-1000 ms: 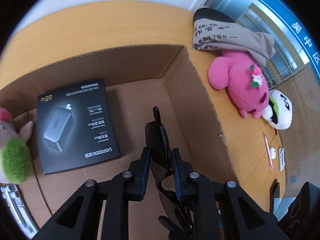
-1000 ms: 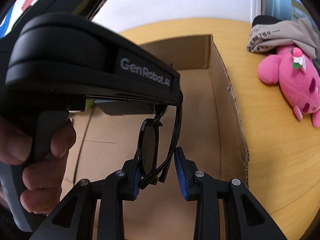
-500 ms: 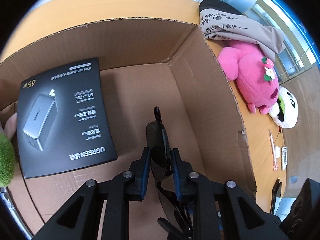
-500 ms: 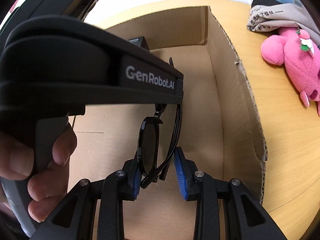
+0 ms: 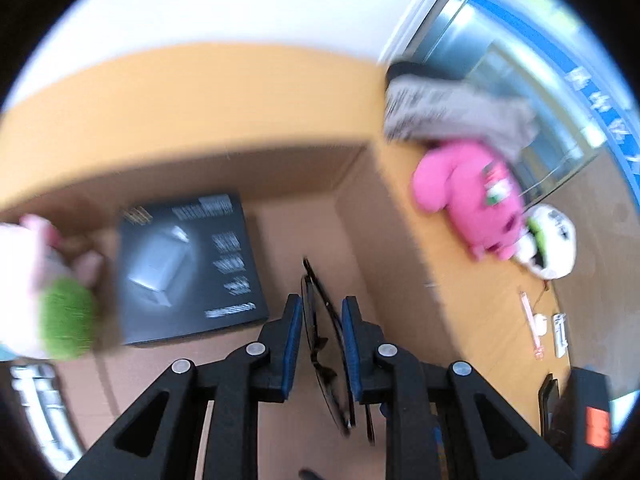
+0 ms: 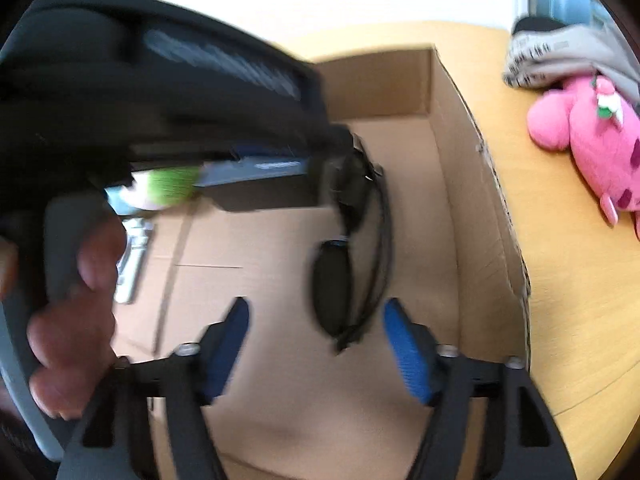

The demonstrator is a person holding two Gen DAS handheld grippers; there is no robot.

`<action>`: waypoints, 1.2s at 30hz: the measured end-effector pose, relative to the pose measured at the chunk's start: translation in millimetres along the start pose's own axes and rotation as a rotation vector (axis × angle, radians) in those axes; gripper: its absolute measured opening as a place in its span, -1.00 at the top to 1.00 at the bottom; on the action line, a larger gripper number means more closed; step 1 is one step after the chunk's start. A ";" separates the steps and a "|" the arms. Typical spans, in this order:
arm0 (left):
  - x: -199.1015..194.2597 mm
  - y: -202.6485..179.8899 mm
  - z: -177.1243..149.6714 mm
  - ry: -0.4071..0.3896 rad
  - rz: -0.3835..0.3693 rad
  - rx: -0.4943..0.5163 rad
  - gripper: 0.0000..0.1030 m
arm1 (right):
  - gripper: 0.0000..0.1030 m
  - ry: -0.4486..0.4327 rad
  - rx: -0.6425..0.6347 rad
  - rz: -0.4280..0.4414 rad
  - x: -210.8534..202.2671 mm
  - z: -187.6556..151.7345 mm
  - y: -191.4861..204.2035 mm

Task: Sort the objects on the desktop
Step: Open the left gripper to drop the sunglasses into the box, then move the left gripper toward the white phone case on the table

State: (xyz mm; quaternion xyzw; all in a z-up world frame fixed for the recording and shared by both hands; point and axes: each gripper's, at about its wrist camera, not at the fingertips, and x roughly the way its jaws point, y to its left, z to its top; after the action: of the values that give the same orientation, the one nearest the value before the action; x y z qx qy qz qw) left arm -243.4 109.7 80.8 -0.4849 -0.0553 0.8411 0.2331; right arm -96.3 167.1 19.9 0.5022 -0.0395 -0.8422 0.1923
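Black sunglasses (image 5: 324, 340) hang folded over the open cardboard box (image 5: 360, 248). My left gripper (image 5: 320, 304) still pinches them between its blue pads while its jaws are opening slightly. In the right wrist view the sunglasses (image 6: 344, 280) dangle from the left gripper (image 6: 352, 156), whose handle a person's hand (image 6: 72, 340) holds. My right gripper (image 6: 316, 308) is opening wide; the glasses hang between its pads (image 6: 400, 336) without touching them. Both views are blurred by motion.
Inside the box (image 6: 472, 200) lie a black charger package (image 5: 184, 264), a green-and-pink plush (image 5: 64, 320) and a silver item (image 6: 132, 264). On the wooden desk to the right are a pink plush (image 5: 472, 196), a panda plush (image 5: 552, 244), a grey cloth (image 5: 452, 116) and a pen (image 5: 530, 328).
My right gripper has let go of the sunglasses and spread wide. The left gripper has risen with the glasses, so the box floor looks farther away.
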 end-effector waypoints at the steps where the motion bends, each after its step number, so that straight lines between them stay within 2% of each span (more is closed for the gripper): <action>1: -17.9 -3.1 -3.3 -0.037 -0.003 0.017 0.41 | -0.74 -0.016 -0.019 -0.014 -7.4 -4.4 5.1; 2: -43.2 -8.0 -9.4 -0.094 -0.001 0.043 0.29 | -0.92 -0.040 -0.045 -0.050 -17.0 -10.2 11.4; 3: -64.2 -11.9 -16.4 -0.142 0.014 0.065 0.02 | -0.98 -0.070 -0.072 -0.087 -28.5 -16.8 17.4; 4: -82.9 -15.0 -23.9 -0.189 0.039 0.085 -0.22 | -0.98 -0.095 -0.088 -0.096 -37.7 -21.1 20.1; 7: -141.9 -21.3 -54.8 -0.347 0.111 0.143 -0.53 | -0.98 -0.164 -0.102 -0.082 -63.8 -27.0 31.1; 9: -174.0 -18.0 -80.5 -0.429 0.164 0.159 -0.53 | -0.99 -0.219 -0.106 -0.078 -83.2 -38.1 35.2; 12: -203.0 -17.5 -122.0 -0.508 0.249 0.130 -0.53 | -0.99 -0.279 -0.127 -0.094 -108.5 -54.1 41.4; 17: -214.3 -13.1 -186.0 -0.501 0.298 0.063 -0.53 | -0.99 -0.300 -0.154 -0.097 -134.3 -79.9 71.1; 20: -226.7 -9.1 -215.3 -0.526 0.262 0.000 -0.53 | -0.99 -0.307 -0.175 -0.101 -141.1 -91.6 80.6; 23: -240.9 -10.8 -227.9 -0.571 0.275 -0.021 -0.53 | -0.99 -0.318 -0.204 -0.106 -148.5 -102.4 90.2; 27: -252.3 -12.5 -236.3 -0.589 0.321 -0.018 -0.53 | -0.99 -0.330 -0.213 -0.105 -155.9 -109.1 96.4; 32: -253.3 -8.0 -250.1 -0.569 0.334 -0.032 -0.50 | -0.99 -0.335 -0.209 -0.098 -159.3 -112.4 104.9; 33: -253.1 -6.4 -251.6 -0.560 0.329 -0.034 -0.36 | -0.99 -0.334 -0.219 -0.100 -159.3 -113.5 107.7; 34: -252.5 -4.3 -252.2 -0.548 0.312 -0.034 0.27 | -0.99 -0.331 -0.232 -0.097 -158.8 -115.0 110.9; 35: -251.0 -2.0 -252.1 -0.527 0.289 -0.035 0.75 | -0.94 -0.331 -0.243 -0.091 -158.7 -116.5 113.5; 36: -248.2 0.9 -251.3 -0.496 0.272 -0.040 0.94 | -0.67 -0.334 -0.253 -0.096 -158.8 -118.0 115.9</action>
State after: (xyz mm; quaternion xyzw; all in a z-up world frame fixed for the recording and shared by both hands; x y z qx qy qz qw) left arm 72.3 -35.2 144.9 -0.2715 -0.0619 0.9564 0.0876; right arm 105.2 132.7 123.9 0.3287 0.0590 -0.9203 0.2040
